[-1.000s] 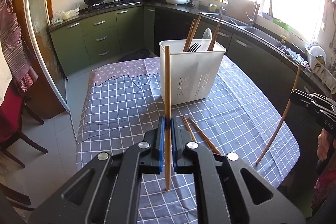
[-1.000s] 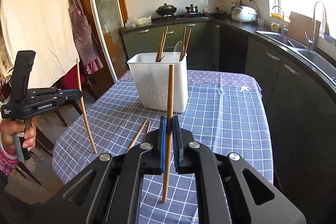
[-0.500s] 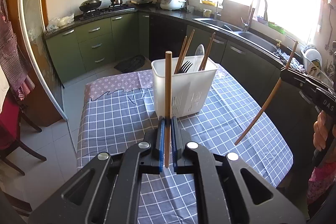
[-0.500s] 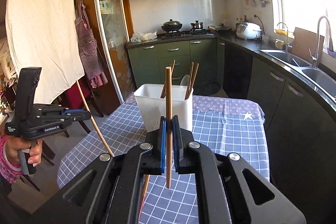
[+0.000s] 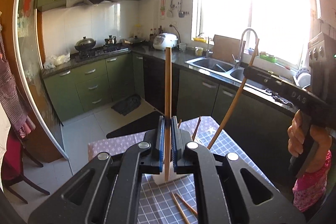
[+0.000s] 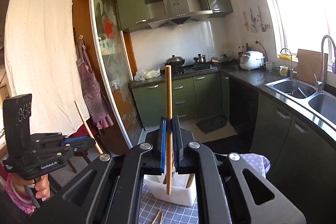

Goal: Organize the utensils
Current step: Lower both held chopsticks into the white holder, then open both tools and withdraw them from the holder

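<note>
Both grippers pinch one chopstick each. Left gripper (image 5: 167,140) holds its chopstick (image 5: 168,85) upright, long axis 12–6. Right gripper (image 6: 168,144) likewise, chopstick (image 6: 168,96) vertical. Bin (image 6: 178,192) sits at 6 below both tips; right looks nearer, I judge. Two spare sticks (image 5: 182,206) lie on the table.

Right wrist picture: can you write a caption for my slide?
Right hand-held gripper holds a chopstick above the white utensil holder.
</note>
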{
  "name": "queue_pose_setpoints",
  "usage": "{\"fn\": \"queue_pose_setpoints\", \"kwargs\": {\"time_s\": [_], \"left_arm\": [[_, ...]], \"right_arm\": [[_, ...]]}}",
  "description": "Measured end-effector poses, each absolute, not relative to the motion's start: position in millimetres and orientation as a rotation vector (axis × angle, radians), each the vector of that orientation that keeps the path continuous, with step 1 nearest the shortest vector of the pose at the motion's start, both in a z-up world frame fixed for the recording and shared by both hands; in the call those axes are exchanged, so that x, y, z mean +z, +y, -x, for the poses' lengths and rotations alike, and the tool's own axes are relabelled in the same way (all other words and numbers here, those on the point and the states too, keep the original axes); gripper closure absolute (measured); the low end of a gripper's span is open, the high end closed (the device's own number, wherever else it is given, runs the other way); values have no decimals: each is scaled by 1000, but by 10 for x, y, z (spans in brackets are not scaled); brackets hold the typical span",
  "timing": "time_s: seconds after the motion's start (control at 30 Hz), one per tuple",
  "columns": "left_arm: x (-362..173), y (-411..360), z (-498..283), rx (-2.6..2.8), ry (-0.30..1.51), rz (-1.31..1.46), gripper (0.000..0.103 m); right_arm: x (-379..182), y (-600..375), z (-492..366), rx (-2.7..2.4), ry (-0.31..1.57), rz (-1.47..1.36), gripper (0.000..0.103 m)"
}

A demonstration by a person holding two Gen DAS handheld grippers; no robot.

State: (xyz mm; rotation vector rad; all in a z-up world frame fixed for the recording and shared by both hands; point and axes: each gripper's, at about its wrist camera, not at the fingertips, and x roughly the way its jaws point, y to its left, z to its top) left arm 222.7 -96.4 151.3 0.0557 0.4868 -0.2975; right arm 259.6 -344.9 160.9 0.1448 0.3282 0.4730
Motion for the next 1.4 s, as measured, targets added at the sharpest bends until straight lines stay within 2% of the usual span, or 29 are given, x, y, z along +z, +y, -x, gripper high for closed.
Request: {"fn": "queue_pose_setpoints", "kwargs": {"time_s": [0.1, 0.27, 0.53, 0.63, 0.67, 0.73, 0.83, 0.93, 1.0, 1.1, 1.13, 1.3, 1.4], "left_arm": [[1571, -1050, -2439, -282, 451, -52, 97], [1248, -1144, -2833, -245, 487, -47, 97], [585, -1141, -3124, -234, 680, -35, 97], [439, -1117, -3156, -235, 746, -37, 96], [418, -1113, -3158, -232, 759, -41, 94], [418, -1086, -3139, -229, 769, -39, 83], [488, -1065, -3035, -231, 755, -45, 74], [546, -1074, -2895, -234, 751, -46, 71], [506, -1058, -2780, -233, 784, -42, 68], [304, -1085, -2606, -222, 872, -43, 51], [185, -1102, -2554, -223, 912, -40, 49], [-540, -1226, -2453, -248, 1159, -12, 51], [-912, -1302, -2484, -224, 1266, -5, 64]], "right_arm": [[1568, -3406, -2858, 438, 334, -144, 96], [1219, -3252, -3242, 411, 390, -145, 96], [647, -3073, -3455, 436, 522, -101, 96], [563, -3059, -3400, 434, 528, -88, 85], [554, -3064, -3372, 435, 522, -88, 83], [608, -3109, -3245, 450, 508, -101, 82], [672, -3220, -2917, 461, 468, -94, 80], [617, -3360, -2585, 466, 480, -80, 77], [461, -3420, -2398, 443, 527, -53, 66], [45, -3515, -2224, 416, 656, -14, 63], [-112, -3548, -2198, 401, 699, -2, 62], [-883, -3726, -2158, 315, 890, 55, 62], [-1147, -3860, -2167, 302, 950, 33, 62]]}}
